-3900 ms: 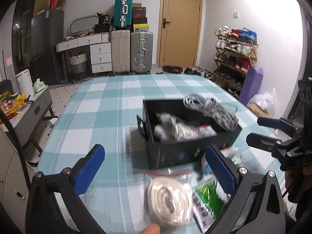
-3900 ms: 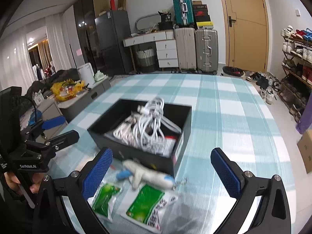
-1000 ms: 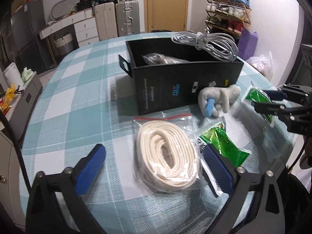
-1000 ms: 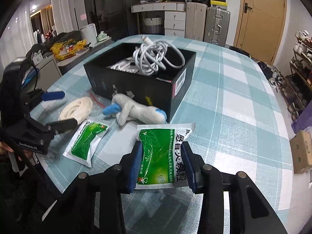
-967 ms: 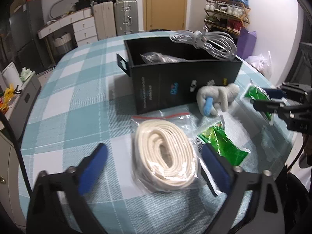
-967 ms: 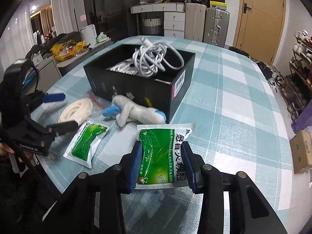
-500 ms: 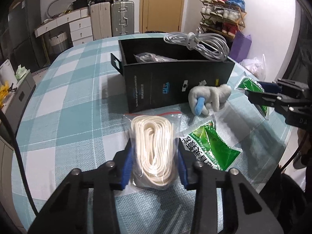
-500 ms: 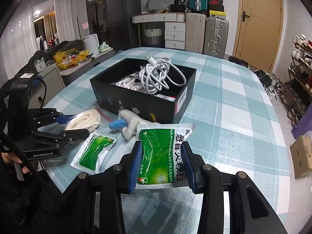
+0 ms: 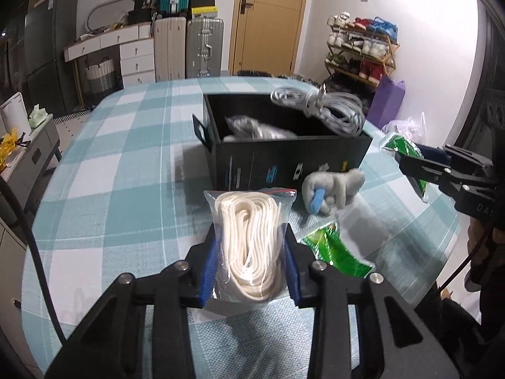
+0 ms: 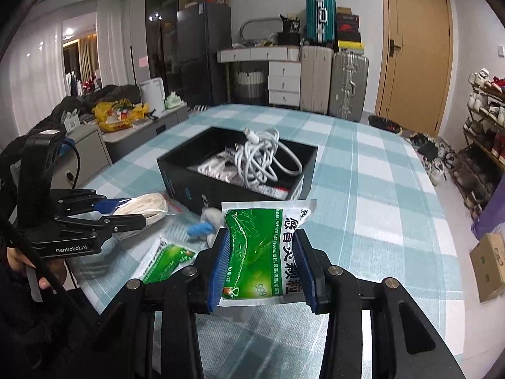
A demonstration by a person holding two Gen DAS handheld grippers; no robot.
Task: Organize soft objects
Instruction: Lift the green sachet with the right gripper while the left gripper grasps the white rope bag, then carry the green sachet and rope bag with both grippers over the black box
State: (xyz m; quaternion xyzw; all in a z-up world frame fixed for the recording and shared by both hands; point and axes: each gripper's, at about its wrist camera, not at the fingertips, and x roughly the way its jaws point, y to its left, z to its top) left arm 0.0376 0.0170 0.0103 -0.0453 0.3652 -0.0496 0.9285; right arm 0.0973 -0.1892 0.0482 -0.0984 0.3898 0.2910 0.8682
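My left gripper (image 9: 251, 267) is shut on a clear zip bag of white rope (image 9: 249, 240) and holds it above the table, in front of the black box (image 9: 284, 161). My right gripper (image 10: 263, 270) is shut on a green sachet (image 10: 263, 243), lifted off the table. The box (image 10: 195, 186) holds a white cable coil (image 10: 262, 158) and a bagged item. A second green sachet (image 9: 334, 251) and a grey plush toy with a blue part (image 9: 331, 189) lie on the checked tablecloth by the box. The left gripper with the rope bag shows in the right wrist view (image 10: 126, 214).
The checked table (image 9: 126, 173) runs to a rounded edge. A shoe rack (image 9: 359, 53), a purple bag (image 9: 386, 104), suitcases (image 9: 189, 47) and a drawer unit stand beyond it. A low cabinet with clutter (image 10: 123, 120) stands to the left.
My left gripper has closed on the rope bag and lifted it. My right gripper, shut on the green sachet, has risen higher above the table.
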